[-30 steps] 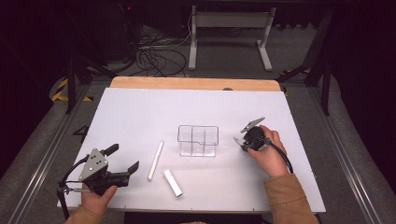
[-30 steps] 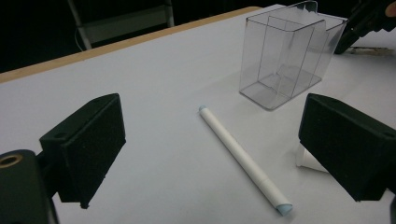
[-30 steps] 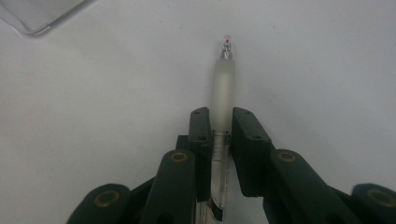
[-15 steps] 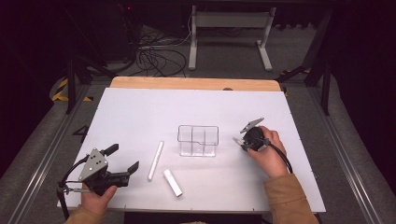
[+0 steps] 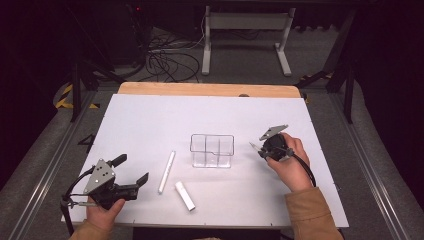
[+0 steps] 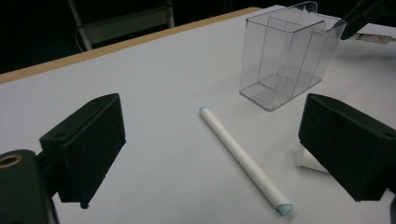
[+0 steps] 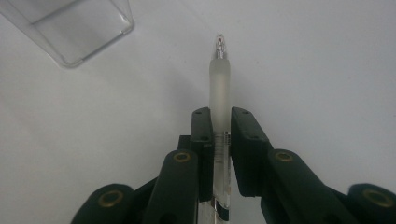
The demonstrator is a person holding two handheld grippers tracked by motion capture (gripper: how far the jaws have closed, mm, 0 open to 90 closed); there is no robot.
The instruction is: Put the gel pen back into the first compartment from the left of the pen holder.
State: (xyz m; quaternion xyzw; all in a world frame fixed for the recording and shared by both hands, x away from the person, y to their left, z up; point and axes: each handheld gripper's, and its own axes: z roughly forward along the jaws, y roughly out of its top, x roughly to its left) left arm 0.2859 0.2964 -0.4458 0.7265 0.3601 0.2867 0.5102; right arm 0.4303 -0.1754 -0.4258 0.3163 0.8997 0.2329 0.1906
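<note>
Pen (image 7: 219,79) clamped lengthwise between the jaws of the right gripper (image 7: 219,119): its frosted barrel and clear tip stick out past the pads, pointing away over the white table (image 5: 150,120), and the pads press on it from both sides. From above, that gripper (image 5: 260,146) sits just right of the clear plastic organizer (image 5: 212,150), with the pen's tip pointing left toward the box's right wall without touching it. A hand (image 5: 290,160) in a tan sleeve wraps the gripper's body, and the cable trails back along the wrist.

The organizer stands upright near the middle of the table, its inner walls splitting it into compartments; nothing can be seen inside them. In the left gripper view its near corner (image 6: 280,60) stands far and to the right.

Left of the box, a long white marker (image 5: 167,171) lies on the table, running near to far. A shorter white tube (image 5: 185,195) lies nearer, just to its right, angled, apart from it.

At the near left edge the left gripper (image 5: 132,172) rests low over the table in the other hand (image 5: 102,210), its jaws spread wide with nothing between them. Its own camera shows the marker (image 6: 243,158) lying on the table beyond the two black pads.
</note>
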